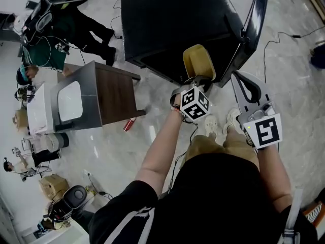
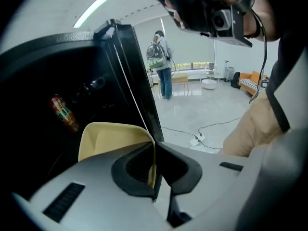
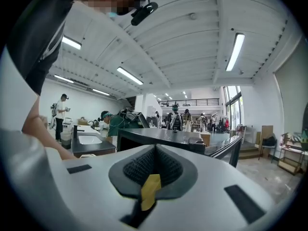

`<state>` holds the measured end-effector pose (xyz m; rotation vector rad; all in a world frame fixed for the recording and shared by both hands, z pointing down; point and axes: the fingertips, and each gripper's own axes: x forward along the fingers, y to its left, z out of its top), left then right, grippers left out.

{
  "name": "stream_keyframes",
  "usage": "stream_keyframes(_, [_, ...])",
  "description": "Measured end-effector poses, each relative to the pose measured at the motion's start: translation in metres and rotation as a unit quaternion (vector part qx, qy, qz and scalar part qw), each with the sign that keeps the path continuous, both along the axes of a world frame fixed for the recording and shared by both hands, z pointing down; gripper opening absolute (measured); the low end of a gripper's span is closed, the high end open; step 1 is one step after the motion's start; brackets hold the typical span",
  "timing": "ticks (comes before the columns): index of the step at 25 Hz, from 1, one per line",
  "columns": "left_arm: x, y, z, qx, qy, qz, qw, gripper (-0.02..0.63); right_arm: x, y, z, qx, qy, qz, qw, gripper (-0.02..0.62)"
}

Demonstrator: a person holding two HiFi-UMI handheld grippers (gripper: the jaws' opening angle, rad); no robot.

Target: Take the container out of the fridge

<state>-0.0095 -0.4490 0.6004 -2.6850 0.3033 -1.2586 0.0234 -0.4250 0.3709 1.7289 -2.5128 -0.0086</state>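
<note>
On the far left, a person in green point(image 1: 43, 50) is sitting on the floor. Just to the right, a dark table point(image 1: 114, 93) is standing with a white sink point(image 1: 69, 100) in its top. A small red can point(image 1: 129, 124) is lying on the floor near the table's leg.

In the middle, a big black fridge point(image 1: 172, 19) is standing on the far side, and its door point(image 1: 254, 24) is hanging open to the right. In the left gripper view, another can point(image 2: 62, 112) is showing inside the dark fridge.

The container point(image 1: 199, 61) is being held up in the air right at the open front of the fridge, on the near side. It is a yellow tub with round corners and thin walls. Its top is open, and nothing is showing inside it. The left gripper point(image 1: 199, 80) is grasping it. In the left gripper view, the jaws of the left gripper point(image 2: 154, 153) are pinching one thin wall of the container point(image 2: 113, 138) between them.

To the right, the right gripper point(image 1: 238, 78) is hanging in the air beside the door, apart from the container. In the right gripper view, the jaws of the right gripper point(image 3: 155, 150) are clenched together with nothing held.
</note>
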Motion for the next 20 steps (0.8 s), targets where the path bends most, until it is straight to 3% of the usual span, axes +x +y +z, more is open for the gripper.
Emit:
stream_keyframes(9, [-0.010, 0.036, -0.084, 0.020, 0.120, -0.031, 0.9921, 0.032, -0.017, 0.017, -0.009, 0.014, 0.005, 0.003, 1.000, 0.035])
stream_keyframes(20, [0.010, 0.071, -0.166, 0.022, 0.227, -0.069, 0.9711, 0.034, 0.002, 0.027, -0.044, 0.033, 0.011, -0.023, 0.999, 0.035])
